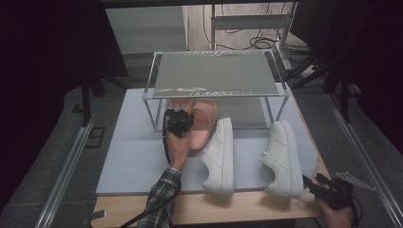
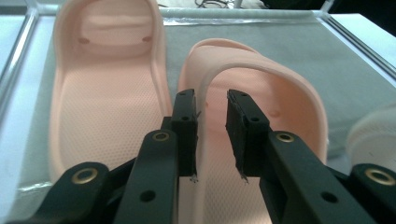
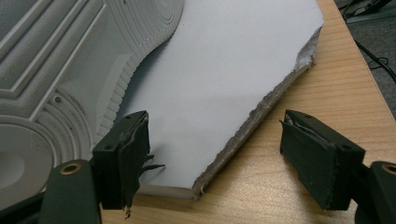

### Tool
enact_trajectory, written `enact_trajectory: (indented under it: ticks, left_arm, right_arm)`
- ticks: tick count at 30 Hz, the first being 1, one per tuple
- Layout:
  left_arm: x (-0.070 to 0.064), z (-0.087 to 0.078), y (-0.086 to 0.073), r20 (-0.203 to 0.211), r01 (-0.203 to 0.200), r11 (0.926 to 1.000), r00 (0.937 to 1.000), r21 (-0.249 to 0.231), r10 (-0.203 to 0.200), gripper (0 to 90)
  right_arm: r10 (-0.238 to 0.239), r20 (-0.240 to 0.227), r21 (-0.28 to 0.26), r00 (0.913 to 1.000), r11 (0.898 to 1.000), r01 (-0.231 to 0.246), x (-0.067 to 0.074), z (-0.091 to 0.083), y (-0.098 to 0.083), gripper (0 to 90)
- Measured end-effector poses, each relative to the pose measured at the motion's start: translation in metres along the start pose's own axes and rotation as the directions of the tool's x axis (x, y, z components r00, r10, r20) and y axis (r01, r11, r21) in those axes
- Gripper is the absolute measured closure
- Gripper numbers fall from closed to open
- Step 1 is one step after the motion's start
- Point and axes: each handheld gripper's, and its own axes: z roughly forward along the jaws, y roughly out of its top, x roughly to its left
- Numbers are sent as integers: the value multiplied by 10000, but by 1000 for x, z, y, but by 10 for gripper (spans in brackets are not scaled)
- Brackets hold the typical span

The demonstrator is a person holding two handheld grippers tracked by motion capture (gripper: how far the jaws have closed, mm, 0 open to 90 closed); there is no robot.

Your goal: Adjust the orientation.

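The pink slipper (image 2: 261,116) sits on the rack's bottom shelf (image 2: 336,60), its strap edge between my left gripper (image 2: 212,133) jaws, which stand a little apart, not squeezing. Its twin (image 2: 107,93) lies just left. If I pull back crooked, a jaw could snag the strap and drag it off.

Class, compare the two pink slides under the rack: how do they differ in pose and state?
The left slide lies flat, clear of the fingers; the right slide has its strap edge between the left gripper fingers. The right slide reaches nearer the white sneaker. Both are pink.
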Motion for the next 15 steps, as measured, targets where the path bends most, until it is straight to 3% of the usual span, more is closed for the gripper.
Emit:
enact_trajectory:
  ticks: [6, 10, 14, 15]
  left_arm:
    - [0, -13, -3, 539, -560, 9977, 9971, 378, 539, 705]
    - [1, -22, -8, 887, -890, 9953, 9924, 385, 853, 704]
    - [3, -32, -13, 1370, -1227, 9919, 9836, 318, 1173, 706]
    - [3, -35, -15, 1520, -1340, 9907, 9799, 242, 1288, 748]
  right_arm:
    - [4, -2, 0, 10000, 10000, -4, 0, 0, 0, 242]
    - [0, 1, 0, 10000, 10000, 0, 0, 0, 0, 243]
    - [4, 2, -2, 10000, 10000, -4, 0, 0, 0, 243]
    - [-3, 9, 2, 10000, 10000, 3, 0, 0, 0, 243]
